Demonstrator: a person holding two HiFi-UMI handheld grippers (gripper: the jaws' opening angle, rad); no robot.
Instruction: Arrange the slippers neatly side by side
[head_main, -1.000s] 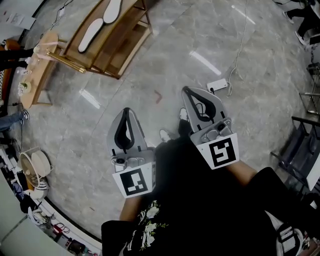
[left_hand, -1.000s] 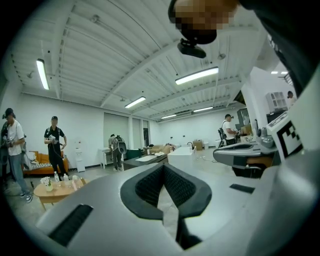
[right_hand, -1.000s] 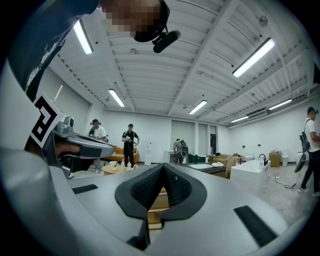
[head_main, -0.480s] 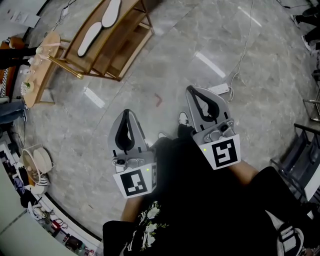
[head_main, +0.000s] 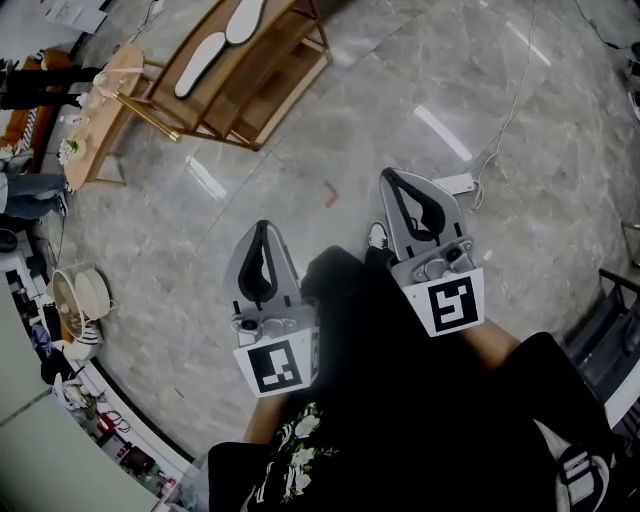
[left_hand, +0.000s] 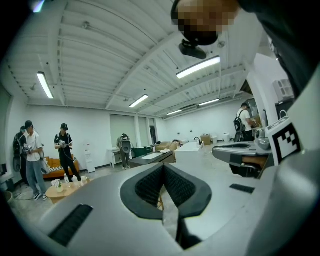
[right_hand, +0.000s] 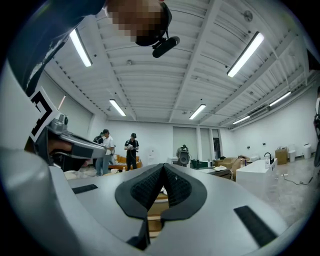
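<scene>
Two white slippers lie end to end on the top shelf of a wooden rack at the far left of the head view. My left gripper and right gripper are held level over the marble floor, side by side, well short of the rack. Both are shut with nothing between their black pads; the left gripper and right gripper show the same in their own views. Part of the wooden rack shows below the right gripper's tips.
A small wooden side table with small items stands left of the rack. A white power strip and its cable lie on the floor by the right gripper. A fan and shoes sit at the left wall. Several people stand far off.
Both grippers, still shut, have drifted a little forward over the floor. The head view has swung, so the rack and slippers now sit further right in the picture.
</scene>
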